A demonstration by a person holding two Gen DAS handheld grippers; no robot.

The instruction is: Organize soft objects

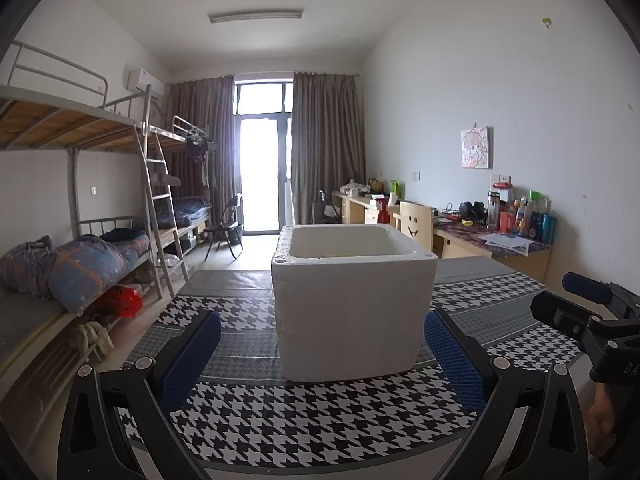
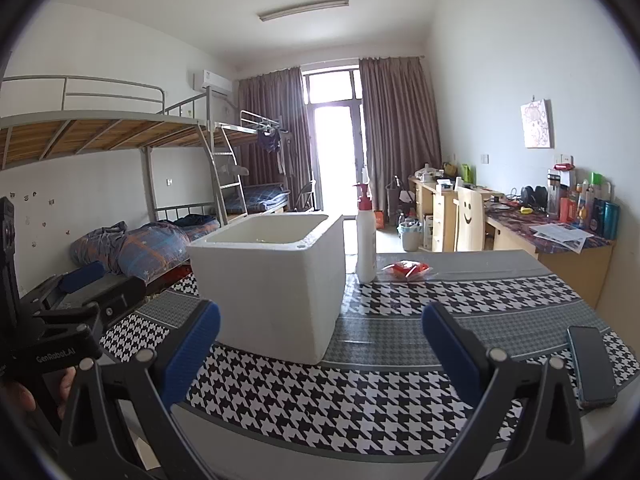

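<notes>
A white foam box (image 1: 352, 304) stands open-topped on the houndstooth tablecloth (image 1: 320, 420), straight ahead of my left gripper (image 1: 322, 320). That gripper is open and holds nothing, with its blue pads (image 1: 192, 356) a little short of the box's front wall. My right gripper (image 2: 320, 312) is open and empty too, and the same box (image 2: 272, 280) sits ahead and slightly left of it. A red packet in clear wrap (image 2: 408, 270) lies behind the box to the right. The box's inside is mostly hidden.
A white spray bottle (image 2: 366, 236) stands beside the box's right rear corner. A dark phone (image 2: 590, 364) lies near the table's right edge. Bunk beds (image 1: 80, 264) line the left wall and a cluttered desk (image 2: 560, 236) the right wall.
</notes>
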